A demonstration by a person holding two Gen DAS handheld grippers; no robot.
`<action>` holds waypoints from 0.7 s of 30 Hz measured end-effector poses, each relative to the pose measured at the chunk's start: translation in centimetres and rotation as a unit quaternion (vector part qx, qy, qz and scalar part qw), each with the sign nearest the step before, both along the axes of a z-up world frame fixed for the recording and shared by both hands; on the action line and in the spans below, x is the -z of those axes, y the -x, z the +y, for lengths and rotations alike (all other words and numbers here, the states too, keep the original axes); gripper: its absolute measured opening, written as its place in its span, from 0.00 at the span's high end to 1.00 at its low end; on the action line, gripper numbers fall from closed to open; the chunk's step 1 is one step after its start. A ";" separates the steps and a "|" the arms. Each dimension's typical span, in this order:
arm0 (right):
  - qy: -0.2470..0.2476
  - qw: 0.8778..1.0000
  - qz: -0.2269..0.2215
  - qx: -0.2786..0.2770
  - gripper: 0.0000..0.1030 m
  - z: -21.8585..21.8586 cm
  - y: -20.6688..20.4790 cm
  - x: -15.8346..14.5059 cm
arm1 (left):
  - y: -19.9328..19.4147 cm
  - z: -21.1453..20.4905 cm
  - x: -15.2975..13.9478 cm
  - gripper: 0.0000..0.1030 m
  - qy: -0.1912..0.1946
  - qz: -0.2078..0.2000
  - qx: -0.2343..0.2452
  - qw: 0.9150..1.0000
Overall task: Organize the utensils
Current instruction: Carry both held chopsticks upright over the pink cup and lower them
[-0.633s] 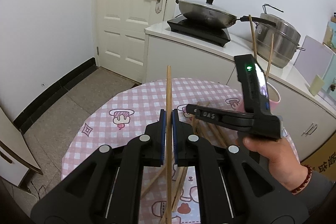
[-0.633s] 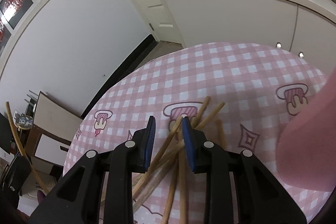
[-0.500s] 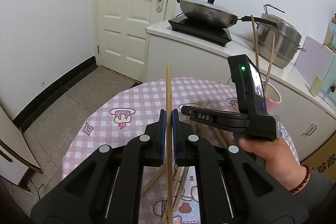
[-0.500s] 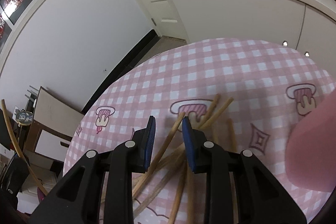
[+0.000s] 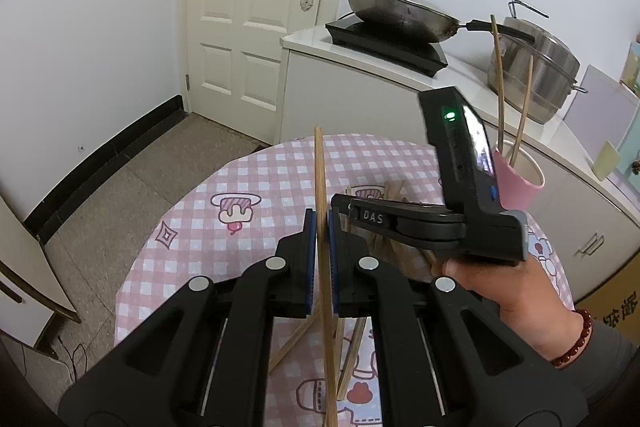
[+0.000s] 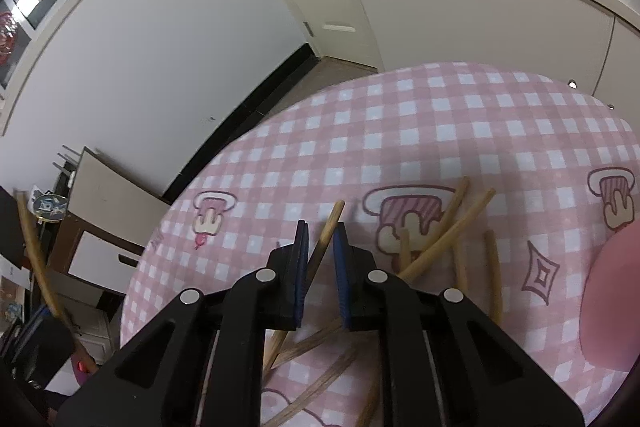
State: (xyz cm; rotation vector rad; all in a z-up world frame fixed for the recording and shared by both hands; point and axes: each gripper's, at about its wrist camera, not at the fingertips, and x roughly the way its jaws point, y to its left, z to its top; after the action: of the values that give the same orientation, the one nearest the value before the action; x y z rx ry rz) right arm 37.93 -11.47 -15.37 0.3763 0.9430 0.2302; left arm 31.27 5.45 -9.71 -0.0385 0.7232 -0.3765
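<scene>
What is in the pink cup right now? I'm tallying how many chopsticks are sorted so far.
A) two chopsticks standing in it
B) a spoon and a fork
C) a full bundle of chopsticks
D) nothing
A: the left wrist view shows two chopsticks leaning upright in the pink cup, while the rest lie loose on the table.

Our two grippers were black plastic. The left gripper [image 5: 321, 227] had blue pads [image 5: 309, 259] and round silver screws [image 5: 275, 262]. The right gripper [image 6: 320, 247] showed white letters "DAS" and a green light. We wore a red bead bracelet [image 5: 576, 339] and a grey sleeve [image 5: 612, 359].
</scene>
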 end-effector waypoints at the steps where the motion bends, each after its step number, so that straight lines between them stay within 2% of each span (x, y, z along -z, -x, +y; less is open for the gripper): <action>1: -0.002 1.000 -0.007 -0.002 0.90 0.2 0.2 -0.4 | 0.0 0.1 0.0 0.94 0.002 0.001 0.000 1.000; 7: -0.017 0.996 -0.082 -0.026 0.92 0.0 3.2 -5.5 | 0.7 0.1 -1.5 0.94 0.012 -0.007 -0.012 1.000; 13: -0.029 0.988 -0.143 -0.053 0.94 -1.0 7.0 -10.7 | 2.7 -0.7 -4.4 0.94 0.025 -0.039 -0.013 0.999; 21: -0.025 0.976 -0.206 -0.067 0.96 -3.8 11.7 -15.2 | 5.4 -4.3 -8.1 0.94 0.036 -0.082 0.009 0.996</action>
State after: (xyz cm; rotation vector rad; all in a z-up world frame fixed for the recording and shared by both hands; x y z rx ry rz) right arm 26.24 -15.31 -0.16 0.2963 0.5548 0.4385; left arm 25.91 1.17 -1.65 -0.0689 0.5481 -0.4189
